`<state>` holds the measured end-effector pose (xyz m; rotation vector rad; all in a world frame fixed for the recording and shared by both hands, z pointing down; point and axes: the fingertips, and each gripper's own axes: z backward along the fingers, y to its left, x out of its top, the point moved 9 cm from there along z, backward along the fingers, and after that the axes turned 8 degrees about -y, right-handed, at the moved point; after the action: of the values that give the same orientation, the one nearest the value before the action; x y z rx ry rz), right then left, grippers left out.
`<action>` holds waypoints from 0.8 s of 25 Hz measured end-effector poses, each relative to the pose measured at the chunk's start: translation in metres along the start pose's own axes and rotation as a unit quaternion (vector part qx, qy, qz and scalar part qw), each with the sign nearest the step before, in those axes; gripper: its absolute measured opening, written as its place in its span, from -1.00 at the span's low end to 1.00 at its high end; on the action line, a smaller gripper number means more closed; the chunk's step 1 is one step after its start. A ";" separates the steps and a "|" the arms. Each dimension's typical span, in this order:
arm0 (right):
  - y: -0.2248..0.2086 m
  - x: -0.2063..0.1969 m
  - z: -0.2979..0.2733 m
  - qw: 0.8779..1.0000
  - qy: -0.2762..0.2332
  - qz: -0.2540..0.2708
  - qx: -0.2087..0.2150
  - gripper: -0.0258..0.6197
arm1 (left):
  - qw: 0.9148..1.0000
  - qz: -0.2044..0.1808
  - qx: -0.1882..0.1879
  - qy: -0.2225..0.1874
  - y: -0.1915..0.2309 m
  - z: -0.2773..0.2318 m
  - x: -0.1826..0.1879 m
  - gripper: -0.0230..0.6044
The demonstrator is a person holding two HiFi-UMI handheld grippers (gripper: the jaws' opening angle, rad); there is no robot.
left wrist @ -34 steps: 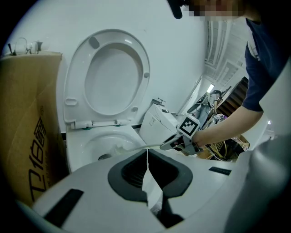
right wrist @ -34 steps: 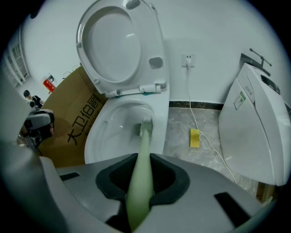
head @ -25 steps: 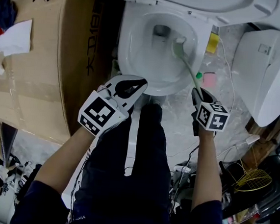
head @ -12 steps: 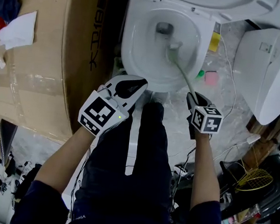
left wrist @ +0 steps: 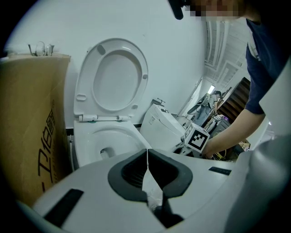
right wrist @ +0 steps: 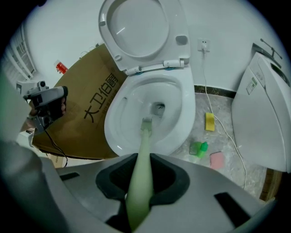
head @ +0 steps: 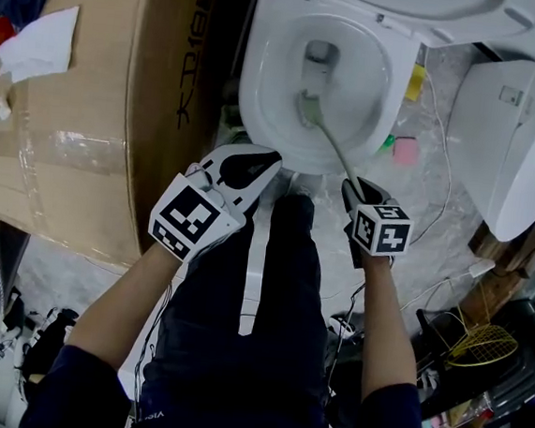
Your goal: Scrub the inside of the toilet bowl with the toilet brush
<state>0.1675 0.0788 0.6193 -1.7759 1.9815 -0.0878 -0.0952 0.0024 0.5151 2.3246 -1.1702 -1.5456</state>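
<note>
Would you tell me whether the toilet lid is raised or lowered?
Raised: the white toilet lid stands upright behind the exposed white bowl.

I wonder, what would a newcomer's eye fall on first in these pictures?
The white toilet bowl at the top of the head view stands out, its lid raised, with the pale green toilet brush reaching into it from the right gripper, which is shut on its handle. The left gripper hangs shut and empty near the bowl's front rim, beside a large cardboard box on the left.
</note>
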 end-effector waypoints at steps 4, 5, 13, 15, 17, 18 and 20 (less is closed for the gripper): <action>0.013 0.000 -0.005 1.000 -0.001 -0.008 0.016 -0.66 | 1.000 0.004 0.000 -0.002 0.000 0.004 -0.001 -0.81; 0.017 0.001 -0.007 1.000 -0.003 -0.015 0.021 -0.66 | 1.000 0.004 0.000 -0.004 0.000 0.005 0.000 -0.81; 0.037 0.020 -0.015 0.999 -0.020 -0.025 0.034 -0.66 | 1.000 0.008 0.011 -0.013 0.013 0.015 0.008 -0.81; 0.039 0.028 -0.017 0.999 -0.023 -0.020 0.036 -0.66 | 1.000 0.009 0.015 -0.015 0.017 0.018 0.010 -0.81; 0.040 0.038 -0.019 0.999 -0.026 -0.015 0.036 -0.66 | 1.000 0.011 0.020 -0.018 0.021 0.019 0.013 -0.81; 0.040 0.043 -0.019 0.999 -0.028 -0.013 0.036 -0.66 | 1.000 0.012 0.022 -0.019 0.023 0.020 0.015 -0.81; 0.040 0.054 -0.021 0.999 -0.032 -0.007 0.036 -0.66 | 0.999 0.013 0.024 -0.020 0.026 0.021 0.018 -0.81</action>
<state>0.1202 0.0287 0.6073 -1.7259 1.8971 -0.1046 -0.1231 -0.0209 0.5042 2.3085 -1.2562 -1.5790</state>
